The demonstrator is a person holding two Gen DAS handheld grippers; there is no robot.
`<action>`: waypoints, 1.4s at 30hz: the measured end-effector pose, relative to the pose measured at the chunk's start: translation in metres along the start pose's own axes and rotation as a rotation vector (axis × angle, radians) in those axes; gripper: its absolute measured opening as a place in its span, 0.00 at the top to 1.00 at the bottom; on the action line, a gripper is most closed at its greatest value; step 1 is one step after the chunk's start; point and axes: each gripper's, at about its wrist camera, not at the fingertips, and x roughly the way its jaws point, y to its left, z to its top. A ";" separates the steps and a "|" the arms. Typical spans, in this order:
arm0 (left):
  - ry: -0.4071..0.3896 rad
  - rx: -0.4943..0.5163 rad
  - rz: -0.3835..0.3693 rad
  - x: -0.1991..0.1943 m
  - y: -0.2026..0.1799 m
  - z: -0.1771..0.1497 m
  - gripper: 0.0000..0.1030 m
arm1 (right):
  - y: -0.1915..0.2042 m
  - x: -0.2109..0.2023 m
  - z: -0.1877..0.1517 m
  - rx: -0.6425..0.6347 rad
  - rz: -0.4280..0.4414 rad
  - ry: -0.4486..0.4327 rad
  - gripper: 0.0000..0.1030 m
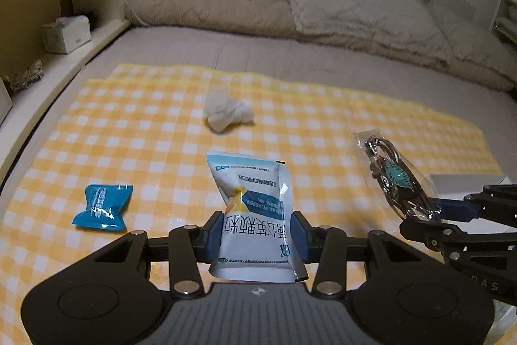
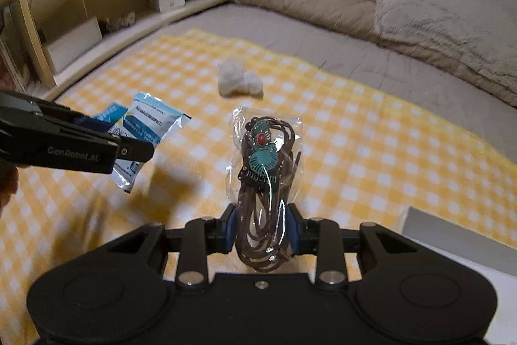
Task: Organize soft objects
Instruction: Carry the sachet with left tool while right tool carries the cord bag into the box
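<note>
My left gripper (image 1: 258, 233) is shut on a white and blue medicine sachet (image 1: 255, 209), held above the yellow checked cloth (image 1: 145, 125); the sachet also shows in the right wrist view (image 2: 145, 131). My right gripper (image 2: 261, 227) is shut on a clear bag holding a brown cord necklace with a teal pendant (image 2: 265, 170), also seen at the right of the left wrist view (image 1: 394, 177). A small blue packet (image 1: 102, 206) lies on the cloth at the left. A white cotton wad (image 1: 226, 112) lies further back, also in the right wrist view (image 2: 237, 81).
The cloth covers a grey bed (image 1: 258, 50) with beige pillows and folded bedding (image 1: 355, 5) at the back. A wooden shelf unit (image 1: 64, 5) with a tissue box (image 1: 66, 33) runs along the left. A white box edge (image 2: 452, 235) sits at the near right.
</note>
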 end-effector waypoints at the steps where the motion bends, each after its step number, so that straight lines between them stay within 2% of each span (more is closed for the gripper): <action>1: -0.010 -0.004 -0.006 -0.004 -0.002 0.001 0.56 | -0.001 -0.007 0.001 0.001 -0.003 -0.013 0.69; 6: -0.060 -0.020 -0.044 -0.024 -0.015 0.004 0.56 | -0.011 -0.040 0.001 0.022 -0.020 -0.070 0.68; 15: -0.118 -0.029 -0.150 -0.042 -0.058 0.012 0.56 | -0.049 -0.098 -0.013 0.098 -0.112 -0.144 0.68; 25: -0.143 -0.017 -0.287 -0.045 -0.121 0.015 0.56 | -0.094 -0.130 -0.038 0.188 -0.215 -0.163 0.68; 31: -0.099 -0.004 -0.356 -0.028 -0.160 0.004 0.56 | -0.115 -0.131 -0.055 0.221 -0.264 -0.113 0.68; 38: -0.010 -0.051 -0.434 0.006 -0.190 -0.010 0.56 | -0.137 -0.112 -0.074 0.257 -0.312 0.029 0.68; 42: 0.024 -0.077 -0.459 0.026 -0.200 -0.016 0.56 | -0.144 -0.103 -0.082 0.252 -0.316 0.080 0.68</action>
